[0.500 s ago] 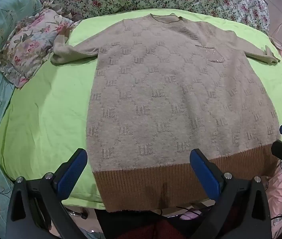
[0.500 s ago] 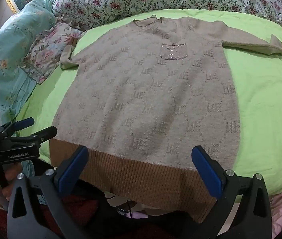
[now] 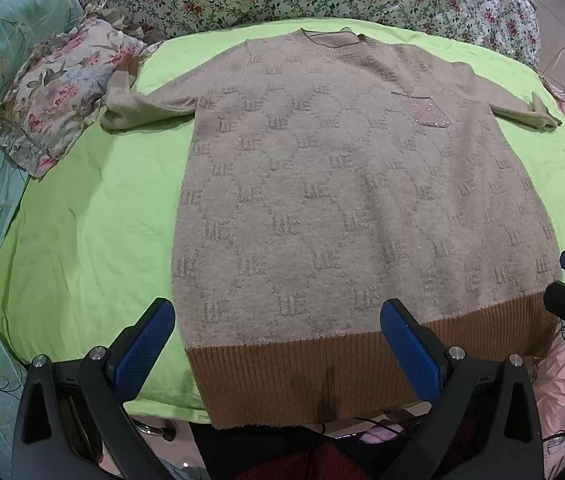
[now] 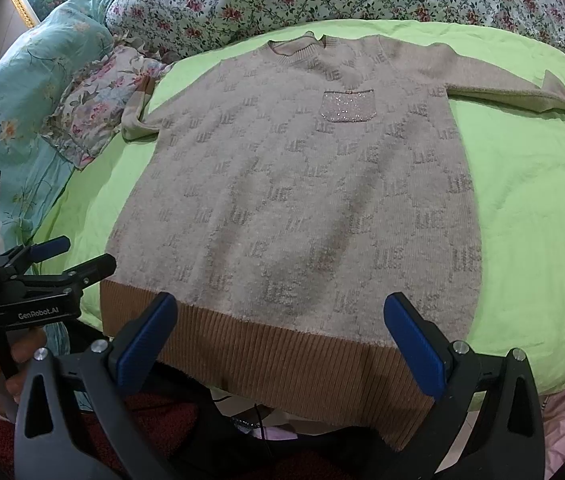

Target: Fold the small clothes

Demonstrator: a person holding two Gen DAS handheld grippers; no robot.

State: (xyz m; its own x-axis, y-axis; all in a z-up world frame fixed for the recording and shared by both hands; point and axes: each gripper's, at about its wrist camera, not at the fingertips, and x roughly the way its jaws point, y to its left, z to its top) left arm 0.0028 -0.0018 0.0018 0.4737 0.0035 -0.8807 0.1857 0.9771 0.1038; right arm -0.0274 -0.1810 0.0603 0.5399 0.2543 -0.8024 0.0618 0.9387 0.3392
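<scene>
Just ahead of the left hand-held gripper [image 3: 278, 342], a beige knit sweater [image 3: 342, 200] lay spread flat, front up, on the lime-green bed sheet [image 3: 94, 216]; its brown ribbed hem [image 3: 322, 376] sat between the gaping blue pads, which held nothing; the right hand-held gripper [image 4: 280, 340] hovered likewise agape and empty over the hem; the knit looked soft, thick and limp, likely to sag; the hem corners or sleeve cuffs seemed best to pinch.

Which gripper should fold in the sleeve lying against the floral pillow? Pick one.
Left. The left gripper, open, hovers at the beige knitted sweater hem's left corner, on that sleeve side; the right gripper sits farther right.
</scene>
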